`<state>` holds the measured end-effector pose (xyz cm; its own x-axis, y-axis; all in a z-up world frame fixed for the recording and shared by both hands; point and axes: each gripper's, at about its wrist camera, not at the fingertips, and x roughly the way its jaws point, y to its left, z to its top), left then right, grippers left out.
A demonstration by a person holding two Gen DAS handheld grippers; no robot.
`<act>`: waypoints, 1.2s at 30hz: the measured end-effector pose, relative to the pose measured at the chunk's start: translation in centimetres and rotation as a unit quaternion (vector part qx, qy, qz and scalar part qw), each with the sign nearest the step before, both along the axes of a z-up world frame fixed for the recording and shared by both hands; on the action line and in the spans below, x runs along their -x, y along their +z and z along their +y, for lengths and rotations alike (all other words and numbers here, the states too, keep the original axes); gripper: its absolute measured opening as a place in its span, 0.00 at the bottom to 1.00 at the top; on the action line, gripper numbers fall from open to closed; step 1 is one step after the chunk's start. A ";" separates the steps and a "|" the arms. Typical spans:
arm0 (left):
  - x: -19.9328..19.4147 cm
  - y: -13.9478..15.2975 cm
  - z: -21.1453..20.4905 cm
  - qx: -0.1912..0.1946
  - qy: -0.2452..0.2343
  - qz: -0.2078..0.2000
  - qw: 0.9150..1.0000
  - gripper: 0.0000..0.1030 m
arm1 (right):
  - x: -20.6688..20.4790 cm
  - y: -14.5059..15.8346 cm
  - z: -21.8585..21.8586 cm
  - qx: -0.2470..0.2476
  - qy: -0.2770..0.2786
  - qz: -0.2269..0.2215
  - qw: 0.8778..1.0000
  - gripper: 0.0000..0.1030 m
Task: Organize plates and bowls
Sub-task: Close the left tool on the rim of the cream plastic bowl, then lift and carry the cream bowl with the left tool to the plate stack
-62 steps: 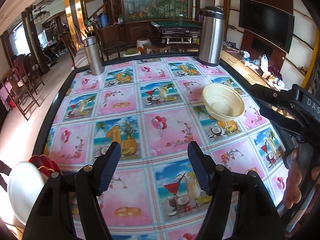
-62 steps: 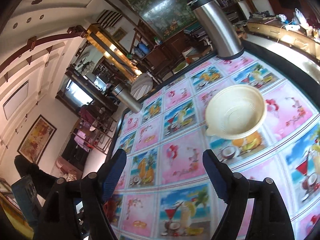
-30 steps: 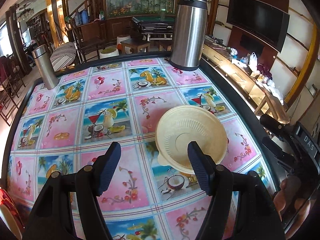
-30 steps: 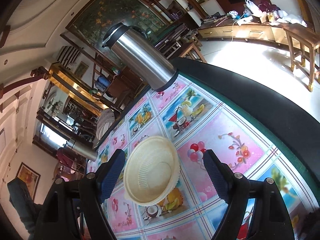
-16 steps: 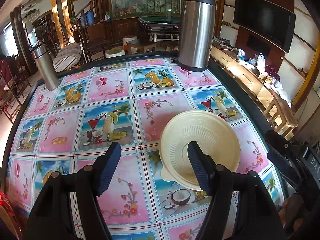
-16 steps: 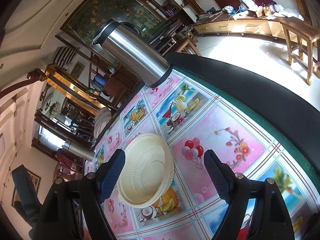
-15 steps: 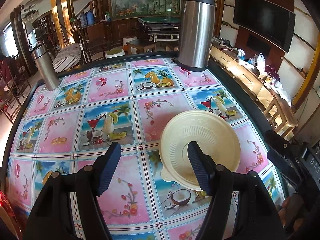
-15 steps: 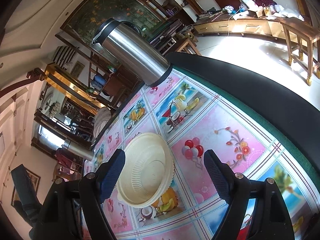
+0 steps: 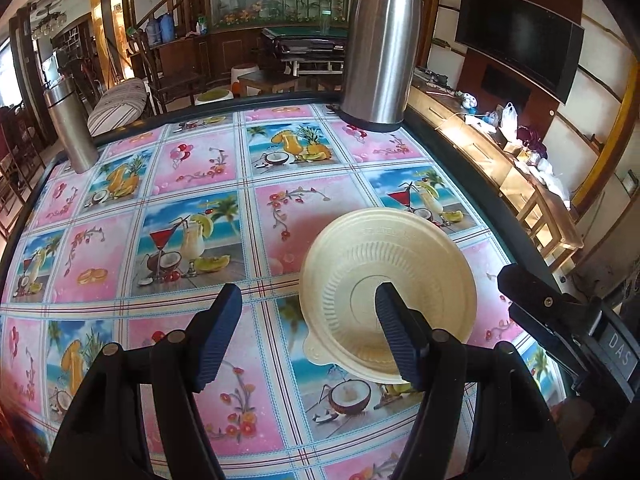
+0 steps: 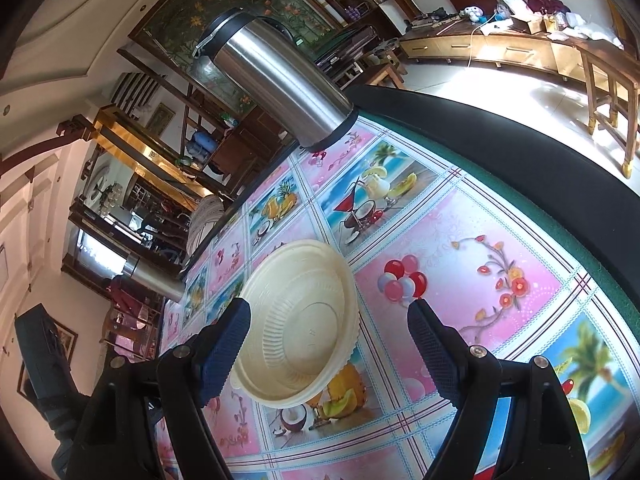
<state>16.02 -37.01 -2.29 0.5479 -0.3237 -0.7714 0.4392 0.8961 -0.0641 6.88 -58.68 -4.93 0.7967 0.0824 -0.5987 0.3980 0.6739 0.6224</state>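
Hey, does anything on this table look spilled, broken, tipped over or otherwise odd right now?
Nothing stands out. The cream bowl sits upright and empty on the tablecloth, with no visible cracks. The big flask and small flask both stand upright near the far edge. No spills show. Both tools are open and holding nothing.

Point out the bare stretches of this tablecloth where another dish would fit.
Bare: the wide stretch between the small steel flask and the cream plastic bowl, and between bowl and tall steel thermos. Crowded only around the bowl, near the table's right edge.
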 end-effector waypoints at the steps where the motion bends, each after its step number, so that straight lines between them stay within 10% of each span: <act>1: -0.1 -0.2 -0.1 0.003 -0.002 0.004 1.000 0.67 | 0.0 0.0 0.0 -0.001 0.001 -0.001 1.000 0.81; 19: -3.6 -3.1 1.9 0.148 -0.041 0.154 0.976 0.66 | -0.4 -1.8 -0.9 -0.074 0.018 -0.008 0.997 0.80; 36: -4.5 -4.1 1.1 0.180 -0.061 0.197 0.962 0.66 | -0.9 -4.0 -1.3 -0.148 0.027 0.001 0.989 0.53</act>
